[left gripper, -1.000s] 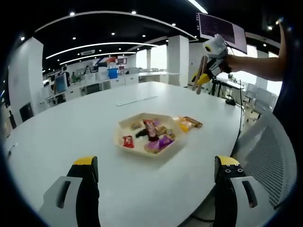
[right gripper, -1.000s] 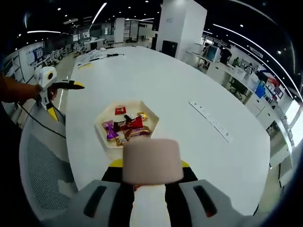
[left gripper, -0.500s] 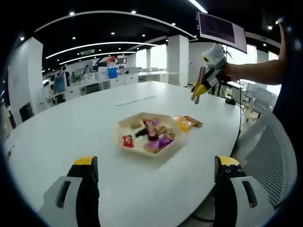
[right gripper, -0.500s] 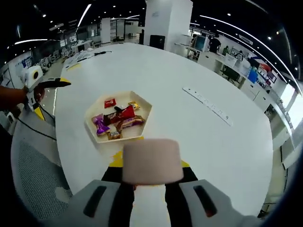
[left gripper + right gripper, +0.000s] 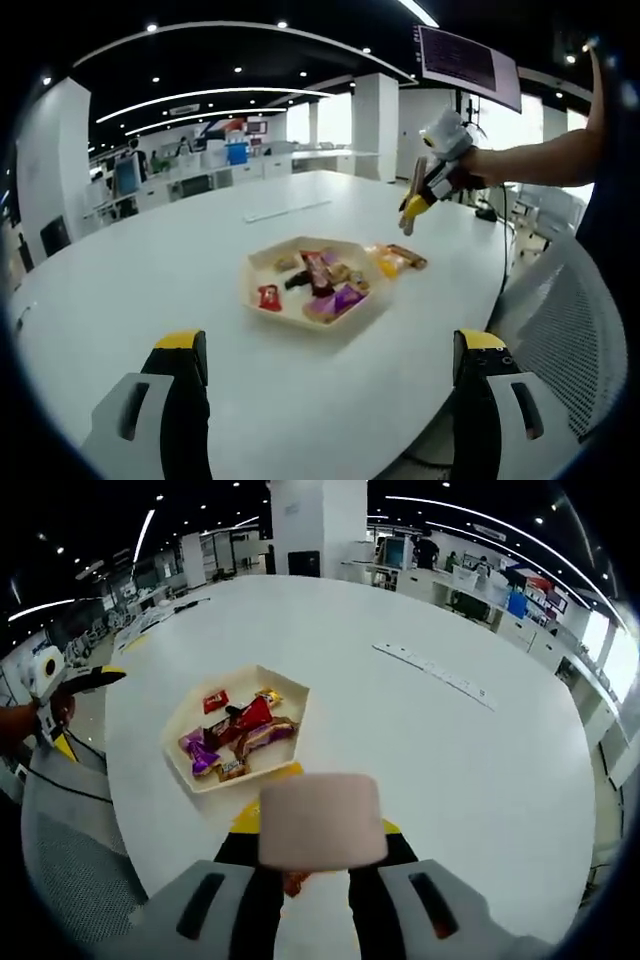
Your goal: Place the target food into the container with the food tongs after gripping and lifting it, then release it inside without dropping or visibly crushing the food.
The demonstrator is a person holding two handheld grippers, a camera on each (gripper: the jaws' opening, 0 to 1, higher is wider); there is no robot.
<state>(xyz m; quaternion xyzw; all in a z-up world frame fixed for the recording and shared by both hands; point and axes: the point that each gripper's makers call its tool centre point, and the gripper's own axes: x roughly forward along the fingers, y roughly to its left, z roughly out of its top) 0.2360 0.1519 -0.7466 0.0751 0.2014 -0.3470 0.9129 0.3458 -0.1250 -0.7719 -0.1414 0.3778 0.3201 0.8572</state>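
A beige hexagonal tray holds several wrapped sweets, among them a red one and a purple one. Orange and yellow packets lie on the white table just right of it. My left gripper hangs open over the near table edge, short of the tray. A hand holds my right gripper in the air beyond the packets, shut on brown food tongs. In the right gripper view the tongs' beige end sits between the jaws of that gripper, with the tray ahead and to the left.
The round white table has a white power strip lying far behind the tray. A grey mesh chair stands at the table's right edge. My left gripper shows at the left of the right gripper view, held by a hand.
My right gripper with the tongs has come down and a little towards the tray. The left gripper has stayed still and open.
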